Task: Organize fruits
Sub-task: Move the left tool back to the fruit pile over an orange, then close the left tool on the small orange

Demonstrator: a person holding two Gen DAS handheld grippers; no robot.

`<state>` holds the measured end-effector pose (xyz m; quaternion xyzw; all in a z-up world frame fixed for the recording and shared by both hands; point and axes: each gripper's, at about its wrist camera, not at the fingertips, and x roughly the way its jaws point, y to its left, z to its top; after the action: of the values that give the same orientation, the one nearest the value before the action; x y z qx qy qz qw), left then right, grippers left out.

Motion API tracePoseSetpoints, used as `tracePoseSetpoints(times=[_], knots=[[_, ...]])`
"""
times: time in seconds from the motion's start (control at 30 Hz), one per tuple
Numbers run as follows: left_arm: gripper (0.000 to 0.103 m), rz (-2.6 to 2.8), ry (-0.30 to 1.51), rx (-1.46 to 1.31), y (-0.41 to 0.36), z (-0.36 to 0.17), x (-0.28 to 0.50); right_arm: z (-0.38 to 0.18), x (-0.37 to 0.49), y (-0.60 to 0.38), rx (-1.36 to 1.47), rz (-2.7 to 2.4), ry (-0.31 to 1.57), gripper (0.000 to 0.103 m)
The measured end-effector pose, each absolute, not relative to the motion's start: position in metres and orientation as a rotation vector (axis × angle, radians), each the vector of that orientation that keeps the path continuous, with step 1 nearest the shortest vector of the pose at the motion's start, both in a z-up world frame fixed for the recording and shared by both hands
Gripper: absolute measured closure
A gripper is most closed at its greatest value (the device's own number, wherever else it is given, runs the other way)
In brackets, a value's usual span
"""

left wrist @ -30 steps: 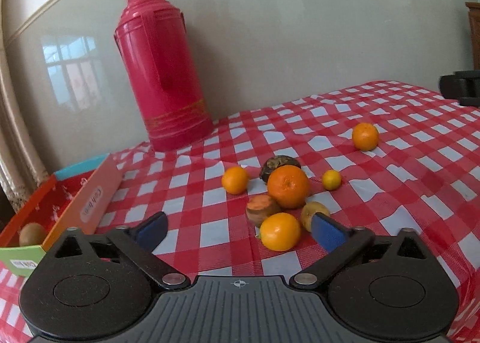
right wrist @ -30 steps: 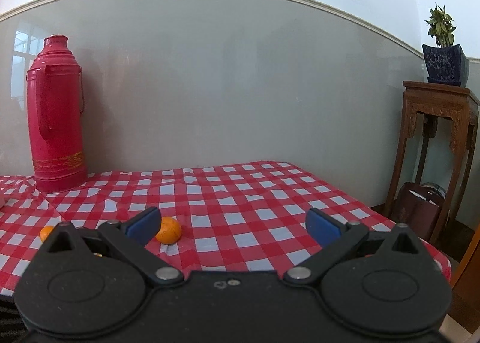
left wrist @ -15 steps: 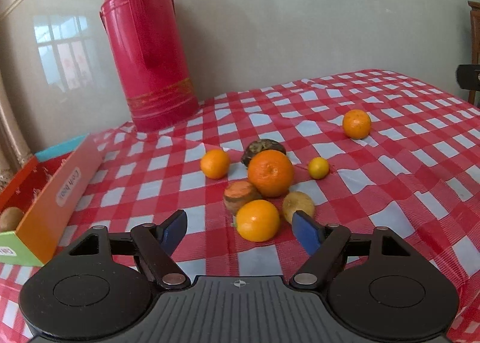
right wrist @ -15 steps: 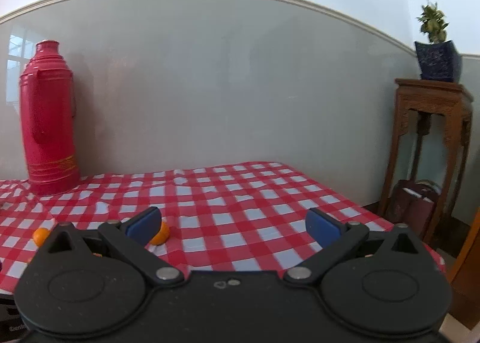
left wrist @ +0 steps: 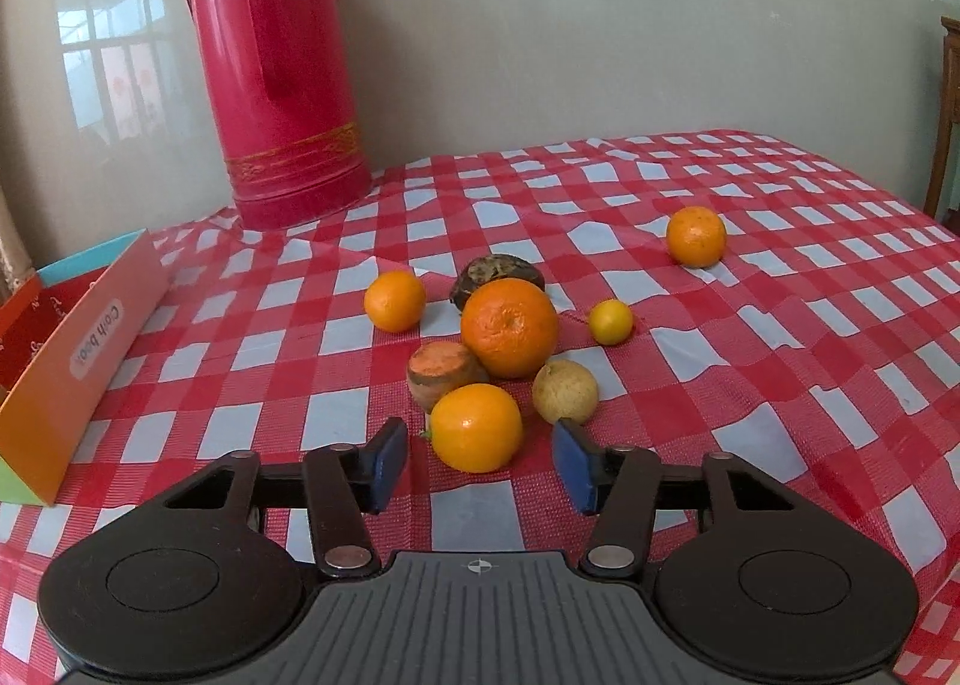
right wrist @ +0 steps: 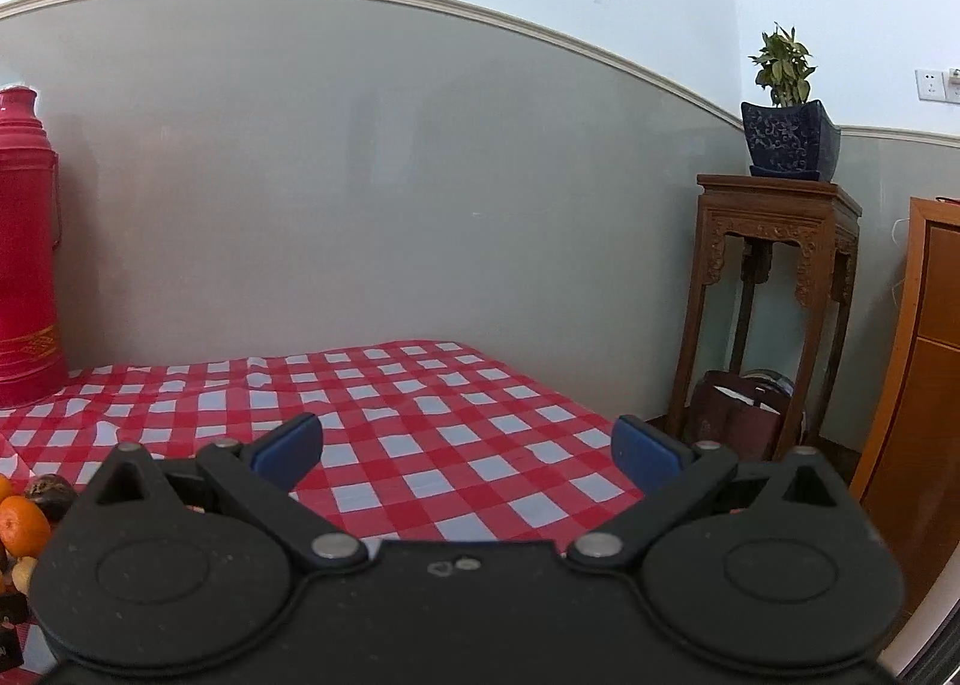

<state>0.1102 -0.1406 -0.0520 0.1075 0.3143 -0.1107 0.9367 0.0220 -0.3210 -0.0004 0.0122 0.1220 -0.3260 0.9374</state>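
Observation:
Several fruits lie on the red checked tablecloth (left wrist: 780, 337). Nearest is a small orange (left wrist: 476, 427), sitting between the blue pads of my left gripper (left wrist: 480, 460). Those jaws are closing, with gaps still showing on both sides of the fruit. Behind it are a cut brown-orange piece (left wrist: 444, 370), a big orange (left wrist: 510, 327), a pale round fruit (left wrist: 565, 390), a dark fruit (left wrist: 495, 272), another orange (left wrist: 395, 300), a tiny yellow one (left wrist: 610, 322) and a lone orange (left wrist: 696, 236). My right gripper (right wrist: 468, 454) hangs open over bare cloth, holding nothing.
A tall red thermos (left wrist: 279, 67) stands at the back left against the wall. An orange cardboard box (left wrist: 72, 361) sits at the left edge. In the right wrist view a wooden stand (right wrist: 774, 289) with a potted plant (right wrist: 786, 109) is beyond the table's right edge.
My left gripper's jaws have narrowed around the nearest orange and tipped downward toward the fruit. The right wrist view has swung right, so the thermos and fruits slid to its left edge.

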Motion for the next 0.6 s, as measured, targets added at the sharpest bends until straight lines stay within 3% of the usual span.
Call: tracePoseSetpoints(times=[0.27,0.6], knots=[[0.065,-0.224,0.628,0.205,-0.1395,-0.0498,0.1099,-0.0003,0.0236,-0.322,0.036,-0.658,0.254,0.006],[0.067,-0.231,0.602,0.216,-0.1383,-0.0468,0.1057,0.0003,0.0244,-0.318,0.019,-0.673,0.247,0.006]])
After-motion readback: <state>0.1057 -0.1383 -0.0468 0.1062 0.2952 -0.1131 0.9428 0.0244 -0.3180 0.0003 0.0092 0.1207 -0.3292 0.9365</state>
